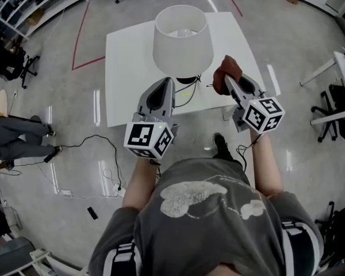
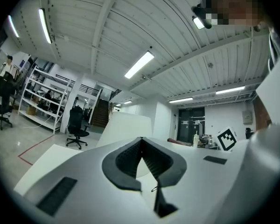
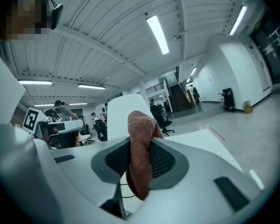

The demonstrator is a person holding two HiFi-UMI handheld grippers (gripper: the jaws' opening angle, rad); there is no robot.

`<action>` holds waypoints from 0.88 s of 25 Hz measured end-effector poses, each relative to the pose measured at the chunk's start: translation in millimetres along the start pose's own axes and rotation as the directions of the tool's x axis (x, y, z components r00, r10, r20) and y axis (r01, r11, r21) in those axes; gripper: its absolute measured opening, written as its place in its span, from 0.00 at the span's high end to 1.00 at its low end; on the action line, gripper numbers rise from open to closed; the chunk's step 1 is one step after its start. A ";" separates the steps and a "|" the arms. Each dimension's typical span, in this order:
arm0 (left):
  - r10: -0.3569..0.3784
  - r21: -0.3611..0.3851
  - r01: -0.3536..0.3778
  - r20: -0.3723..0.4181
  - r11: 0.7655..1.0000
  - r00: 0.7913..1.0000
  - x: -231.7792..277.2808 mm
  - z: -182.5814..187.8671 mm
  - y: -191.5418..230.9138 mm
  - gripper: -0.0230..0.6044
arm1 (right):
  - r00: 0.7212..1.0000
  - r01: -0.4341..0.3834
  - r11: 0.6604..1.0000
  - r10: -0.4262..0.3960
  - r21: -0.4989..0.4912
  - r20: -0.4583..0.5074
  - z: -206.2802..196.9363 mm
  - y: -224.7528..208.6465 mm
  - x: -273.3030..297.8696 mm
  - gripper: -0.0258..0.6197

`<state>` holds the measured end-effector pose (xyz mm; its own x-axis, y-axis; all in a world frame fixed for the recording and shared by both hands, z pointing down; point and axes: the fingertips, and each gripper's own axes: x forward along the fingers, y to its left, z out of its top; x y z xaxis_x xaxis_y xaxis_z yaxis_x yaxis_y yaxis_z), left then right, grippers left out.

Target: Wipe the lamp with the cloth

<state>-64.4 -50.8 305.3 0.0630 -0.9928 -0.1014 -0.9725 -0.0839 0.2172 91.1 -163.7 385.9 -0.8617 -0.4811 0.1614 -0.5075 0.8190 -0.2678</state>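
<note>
- The right gripper (image 3: pixel 141 143) clamps the reddish cloth (image 3: pixel 140 171) just right of the lamp (image 1: pixel 182 39)
- The left gripper (image 2: pixel 141 141), jaws together and empty, hovers just in front of the lamp
- Probably best to press the cloth on the lamp lightly, lest it tip

A white-shaded lamp (image 1: pixel 182 42) stood on a white table (image 1: pixel 123 79). From the near side, the left gripper (image 1: pixel 167 84) pointed at the lamp's dark base, its tip just under the shade. The right gripper (image 1: pixel 230 80) held a bunched reddish-brown cloth (image 1: pixel 219 82) just right of the shade.
</note>
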 end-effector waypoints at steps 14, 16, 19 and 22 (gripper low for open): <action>0.323 0.036 -0.326 0.063 0.945 0.944 53.4 2.6 5.8 0.95 | 0.960 -0.280 0.959 0.278 -0.038 -0.045 44.5 -83.9 74.1 0.82; 0.373 0.044 -0.376 0.069 0.926 0.925 56.2 1.5 6.3 0.95 | 0.941 -0.335 0.940 0.332 -0.055 -0.058 50.3 -87.4 84.5 0.82; 0.434 0.046 -0.440 0.093 0.897 0.896 56.9 1.5 2.9 0.95 | 0.916 -0.400 0.912 0.394 -0.086 -0.079 57.9 -92.5 99.0 0.82; 0.463 0.065 -0.472 0.115 0.879 0.879 59.2 3.8 -2.3 0.95 | 0.889 -0.457 0.881 0.449 -0.124 -0.086 69.5 -89.3 115.0 0.82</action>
<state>-59.3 -109.1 295.1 -0.4211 -0.9015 -0.1000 -0.8993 0.4006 0.1755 37.1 -313.9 362.3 -0.9939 -0.0333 0.1048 -0.0530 0.9800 -0.1917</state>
